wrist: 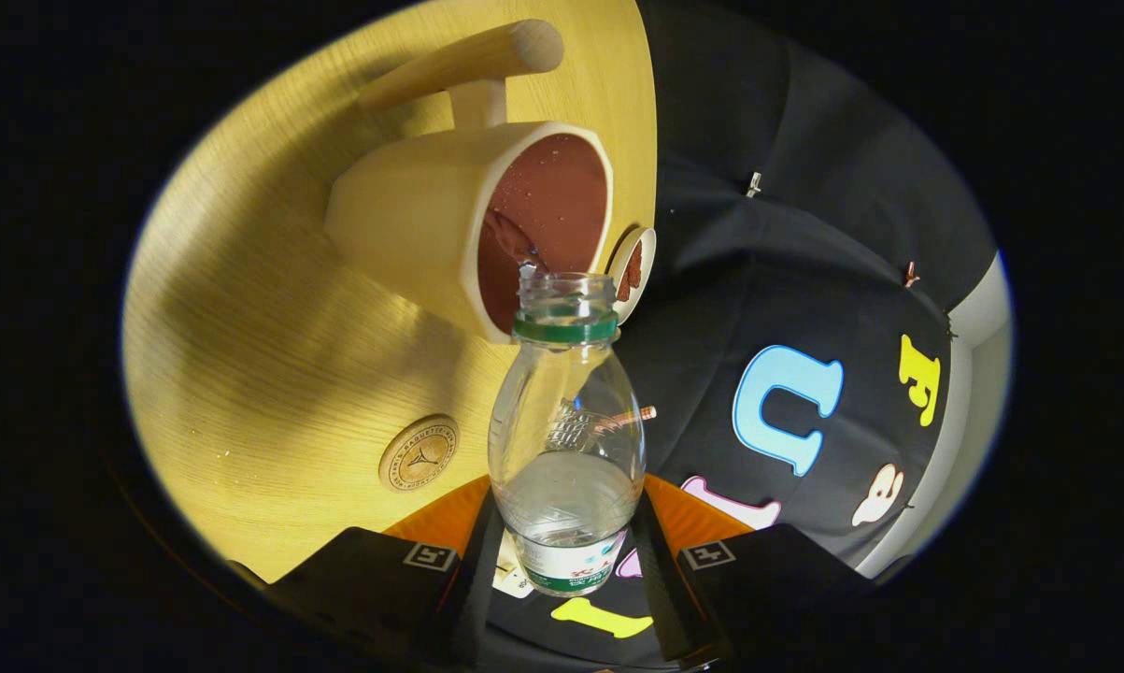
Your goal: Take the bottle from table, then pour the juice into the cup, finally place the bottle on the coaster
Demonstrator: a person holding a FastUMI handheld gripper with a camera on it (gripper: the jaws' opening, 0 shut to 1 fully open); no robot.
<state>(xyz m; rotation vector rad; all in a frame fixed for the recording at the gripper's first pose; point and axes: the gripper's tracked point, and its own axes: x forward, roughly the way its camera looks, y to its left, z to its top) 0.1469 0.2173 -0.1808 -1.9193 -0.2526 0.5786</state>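
Two fingers of the claw (566,561) clench the clear bottle (566,439) low on its body; its long axis runs forward, mouth at the rim of the cup (468,220) on the desk (244,374). Wooden coaster (419,453) lies beside the bottle.

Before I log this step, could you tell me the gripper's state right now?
Gripper: shut on the bottle, tipped toward the cup.

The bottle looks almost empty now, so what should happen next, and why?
Probably tip the bottle back upright. The fingers grip it on both sides, its mouth sits at the cup rim, little liquid is left inside, and the cup already holds brown juice. The round coaster waits nearby.
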